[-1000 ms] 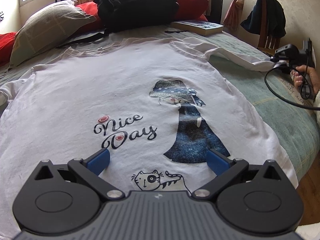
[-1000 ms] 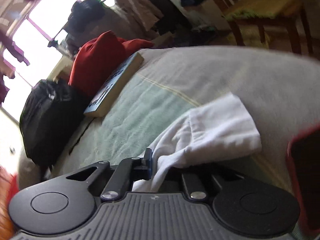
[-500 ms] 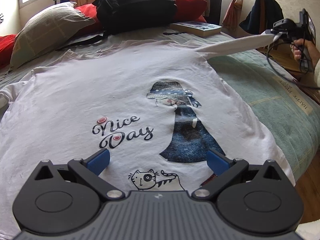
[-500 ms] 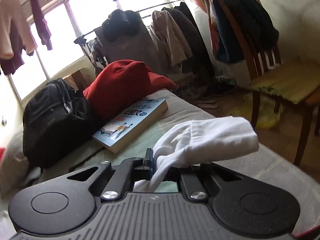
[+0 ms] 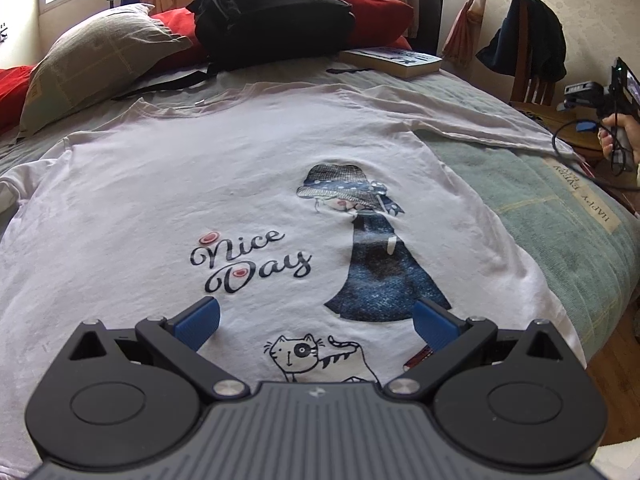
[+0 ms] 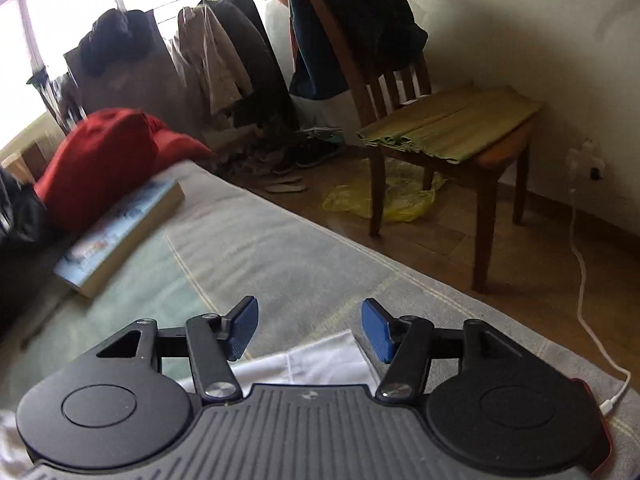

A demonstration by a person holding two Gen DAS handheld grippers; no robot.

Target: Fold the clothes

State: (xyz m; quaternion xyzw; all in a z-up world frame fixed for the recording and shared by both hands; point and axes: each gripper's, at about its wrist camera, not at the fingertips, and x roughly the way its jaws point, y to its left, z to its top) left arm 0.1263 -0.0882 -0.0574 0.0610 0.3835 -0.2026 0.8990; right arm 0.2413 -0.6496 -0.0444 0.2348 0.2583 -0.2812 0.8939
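Covering the sleeve [image 6: 320,364] end, right tongs [image 6: 308,330] gape empty.

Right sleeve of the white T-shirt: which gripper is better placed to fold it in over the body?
Right. The right gripper hovers open directly over the sleeve; the left gripper, also open, sits over the hem near the cat print.

A bedroom at home, lived in.

I'm over a bed [image 5: 540,184] with a pillow [image 5: 92,60], red cushions [image 6: 100,160], a backpack [image 5: 268,8] and a book [image 6: 120,236] on it. Clothes hang on a rail [image 6: 192,64] by the window. A wooden chair [image 6: 440,128] draped with a dark garment stands against wallpaper, with shoes [image 6: 304,156] on the wood floor.
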